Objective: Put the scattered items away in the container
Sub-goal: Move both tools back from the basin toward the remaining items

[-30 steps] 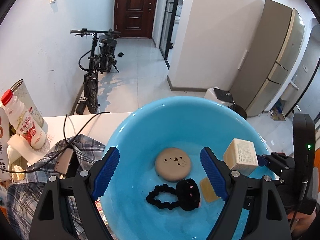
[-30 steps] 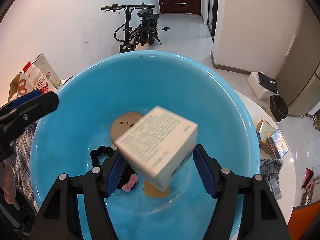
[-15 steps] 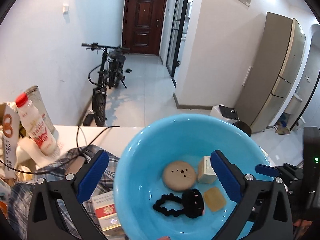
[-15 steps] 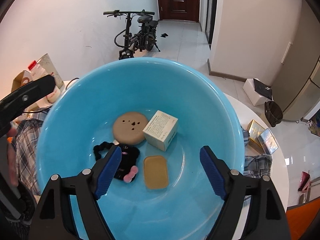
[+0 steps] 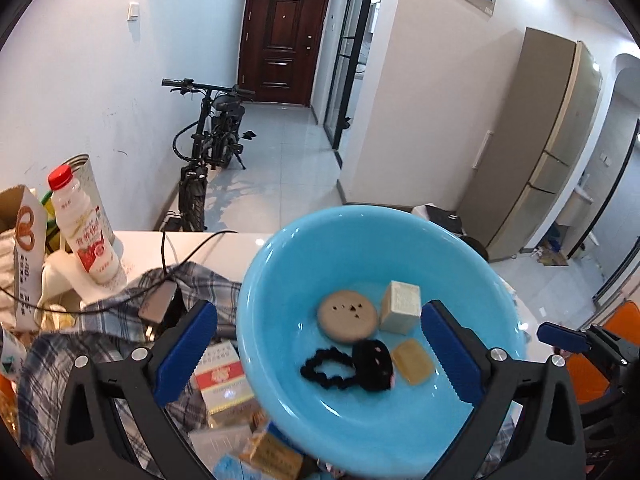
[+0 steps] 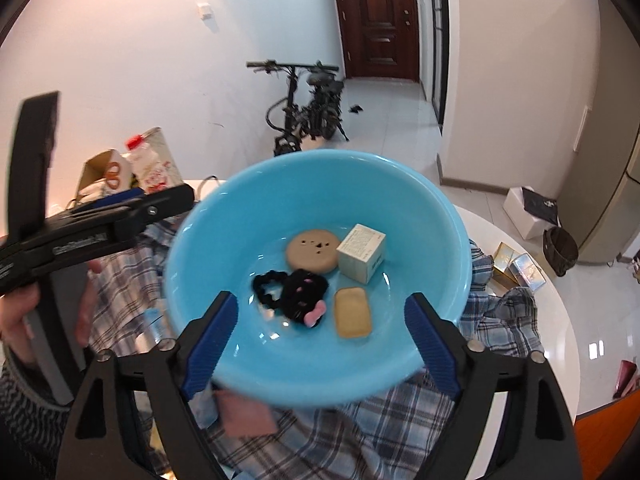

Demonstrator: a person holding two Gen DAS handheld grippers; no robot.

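A blue bowl (image 5: 280,264) (image 6: 440,216) sits on a plaid cloth on the white table. In it lie a cream box (image 5: 401,307) (image 6: 362,253), a round tan disc (image 5: 347,317) (image 6: 313,251), a black hair tie with a plush ball (image 5: 352,366) (image 6: 294,292) and a tan soap bar (image 5: 412,361) (image 6: 352,312). My left gripper (image 5: 318,356) is open and empty above the bowl's near side. My right gripper (image 6: 322,340) is open and empty above the bowl's near rim. The left gripper's fingers (image 6: 120,216) show at the left of the right wrist view.
Left of the bowl lie a red-and-white carton (image 5: 222,380), a small grey device with a cable (image 5: 158,300), a milk bottle (image 5: 82,226) and a pretzel box (image 5: 26,248). Gold and silver boxes (image 6: 516,264) lie right of the bowl. Small packets (image 5: 264,454) lie near me.
The right gripper opened and let the cream box go; it now rests in the bowl beside the disc. Both grippers have pulled back and up from the bowl.
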